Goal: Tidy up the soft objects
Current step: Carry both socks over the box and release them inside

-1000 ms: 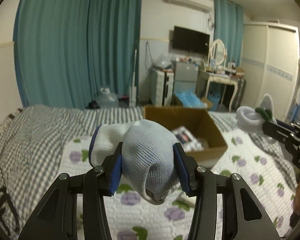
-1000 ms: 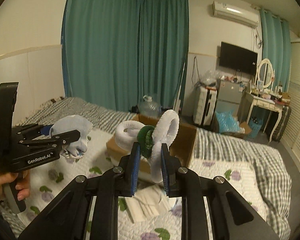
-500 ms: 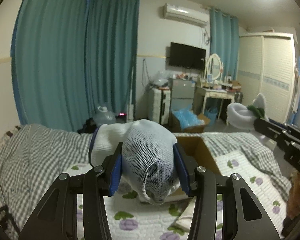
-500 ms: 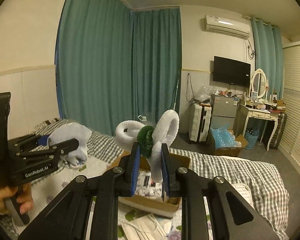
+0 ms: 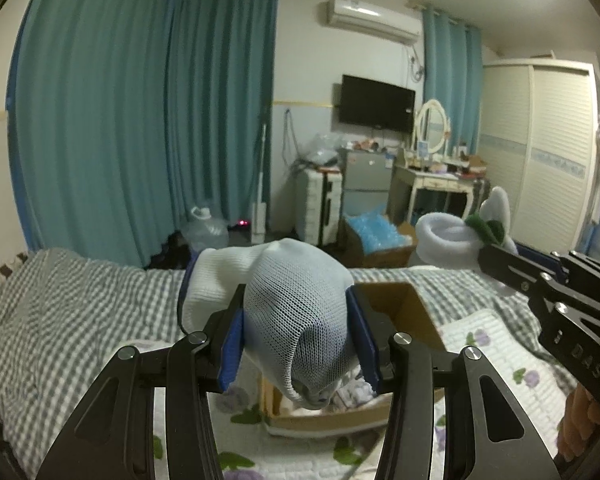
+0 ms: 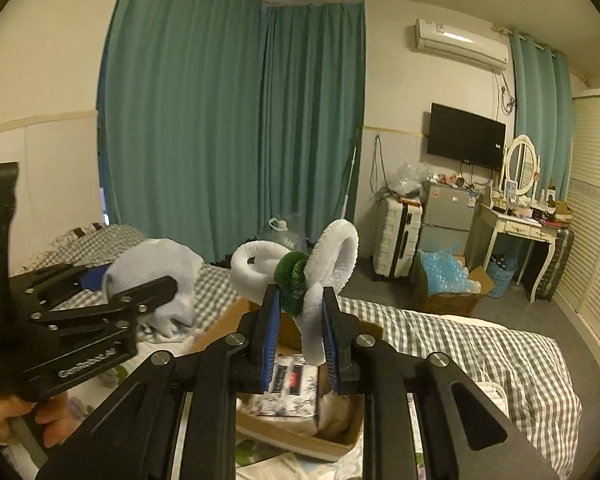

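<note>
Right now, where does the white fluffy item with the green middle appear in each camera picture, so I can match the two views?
Left wrist view: the white fluffy item is at the right side, held by the right gripper that comes in from the right edge.
Right wrist view: it is in the centre, clamped between the blue pads.
Shared landmark: the cardboard box on the bed, below the item.

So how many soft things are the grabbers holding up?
2. A pale blue knitted glove sits squeezed in the left gripper. A fluffy white piece with a green middle is pinched in the right gripper. More may lie hidden in the cardboard box below.
</note>
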A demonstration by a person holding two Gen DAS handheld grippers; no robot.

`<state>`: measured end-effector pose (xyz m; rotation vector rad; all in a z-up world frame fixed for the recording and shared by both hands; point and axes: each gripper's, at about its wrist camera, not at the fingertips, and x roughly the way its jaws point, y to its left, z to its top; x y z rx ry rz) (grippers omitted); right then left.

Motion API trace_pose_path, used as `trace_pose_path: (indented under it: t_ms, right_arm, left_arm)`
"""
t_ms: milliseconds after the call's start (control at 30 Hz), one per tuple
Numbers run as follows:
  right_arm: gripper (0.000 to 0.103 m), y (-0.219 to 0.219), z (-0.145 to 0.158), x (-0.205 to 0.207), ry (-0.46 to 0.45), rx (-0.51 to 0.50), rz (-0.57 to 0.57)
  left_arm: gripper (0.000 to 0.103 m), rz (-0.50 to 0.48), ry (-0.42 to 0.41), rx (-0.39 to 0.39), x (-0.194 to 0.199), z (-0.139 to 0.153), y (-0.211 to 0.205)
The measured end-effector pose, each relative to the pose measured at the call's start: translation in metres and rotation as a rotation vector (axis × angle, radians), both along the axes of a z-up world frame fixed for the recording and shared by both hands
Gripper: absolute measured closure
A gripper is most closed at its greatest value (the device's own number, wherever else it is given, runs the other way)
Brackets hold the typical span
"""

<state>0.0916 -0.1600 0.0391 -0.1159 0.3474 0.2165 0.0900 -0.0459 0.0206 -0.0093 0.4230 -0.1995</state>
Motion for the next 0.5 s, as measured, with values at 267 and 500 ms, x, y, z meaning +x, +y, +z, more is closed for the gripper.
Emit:
trace_pose_path:
  t_ms: [267, 500]
  right_arm:
    - [0.084, -0.014, -0.017, 0.045, 0.058, 0.007, -0.034]
    - [0.084, -0.023, -0.056, 0.082, 0.169, 0.001, -0.050]
  left_arm:
    - [0.056, 0.024, 0.059, 0.004, 0.038, -0.014, -0.007]
    - [0.056, 0.029, 0.148, 0.041, 0.082, -0.044, -0.017]
